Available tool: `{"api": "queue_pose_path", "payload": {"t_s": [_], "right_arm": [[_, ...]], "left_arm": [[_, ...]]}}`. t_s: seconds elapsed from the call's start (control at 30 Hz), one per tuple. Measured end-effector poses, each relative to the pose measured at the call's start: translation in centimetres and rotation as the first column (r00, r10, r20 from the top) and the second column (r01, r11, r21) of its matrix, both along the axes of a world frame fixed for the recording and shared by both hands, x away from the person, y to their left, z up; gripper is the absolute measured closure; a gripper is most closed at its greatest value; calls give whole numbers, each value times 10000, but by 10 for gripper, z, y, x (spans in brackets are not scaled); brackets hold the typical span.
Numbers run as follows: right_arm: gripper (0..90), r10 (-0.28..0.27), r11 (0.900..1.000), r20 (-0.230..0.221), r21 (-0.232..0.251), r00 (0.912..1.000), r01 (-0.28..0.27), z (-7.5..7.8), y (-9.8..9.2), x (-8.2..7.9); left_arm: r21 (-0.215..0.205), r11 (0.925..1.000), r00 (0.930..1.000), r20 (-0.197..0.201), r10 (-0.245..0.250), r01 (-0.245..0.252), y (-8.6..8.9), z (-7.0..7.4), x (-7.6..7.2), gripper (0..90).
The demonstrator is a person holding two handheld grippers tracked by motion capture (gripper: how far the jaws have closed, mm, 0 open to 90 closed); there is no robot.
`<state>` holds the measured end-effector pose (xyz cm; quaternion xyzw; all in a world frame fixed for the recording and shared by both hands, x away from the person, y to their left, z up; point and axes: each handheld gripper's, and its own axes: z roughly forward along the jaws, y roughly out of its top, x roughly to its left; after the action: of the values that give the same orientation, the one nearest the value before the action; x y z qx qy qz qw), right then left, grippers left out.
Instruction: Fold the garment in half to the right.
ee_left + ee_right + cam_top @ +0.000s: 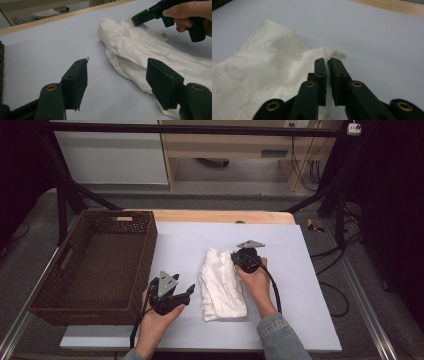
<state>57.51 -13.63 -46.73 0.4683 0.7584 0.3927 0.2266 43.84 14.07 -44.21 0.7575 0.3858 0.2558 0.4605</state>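
Observation:
A crumpled white cloth (220,287) lies on the pale board (290,270), right of centre. My right gripper (233,256) sits at the cloth's upper right edge. In the right gripper view its jaws (327,62) are pressed together with a fold of the cloth (262,72) pinched between the tips. My left gripper (188,290) rests low on the board just left of the cloth, between it and the basket. Its jaws (117,72) stand wide apart and hold nothing. The cloth (135,50) lies ahead of them and partly behind the right fingertip (162,85). The right gripper (140,18) shows farther off.
A dark brown wicker basket (146,255) with nothing inside stands at the left of the board. A wooden table edge (220,216) runs along the back. Black frame legs and cables stand on the floor beyond and to the right.

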Motion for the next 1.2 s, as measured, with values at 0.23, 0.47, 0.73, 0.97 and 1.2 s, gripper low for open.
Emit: {"api": "queue_pose_path", "payload": {"t_s": [0.23, 0.47, 0.73, 0.97, 1.2], "right_arm": [[897, -400, 9987, 70, -322, 9992, 402, 3, -7, -4], [893, -508, 9969, -157, -611, 9986, 498, -8, -11, -2], [773, -857, 9957, -155, -358, 9962, 851, -5, -20, -1], [646, -598, 9982, 150, -89, 9981, 599, 7, -27, -23], [576, -109, 9999, 175, 60, 9998, 108, 12, -32, -55]], "left_arm": [[56, 10000, 9999, -91, 62, -61, 0, -1, 1, 331], [120, 9998, 9999, -70, 139, -139, 1, -1, 1, 331], [136, 9997, 9997, -131, 216, -214, 3, -2, 2, 329], [189, 9992, 9989, -293, 354, -348, 5, -5, 4, 306], [305, 9987, 9977, -530, 413, -397, 3, -9, 5, 252]]}}
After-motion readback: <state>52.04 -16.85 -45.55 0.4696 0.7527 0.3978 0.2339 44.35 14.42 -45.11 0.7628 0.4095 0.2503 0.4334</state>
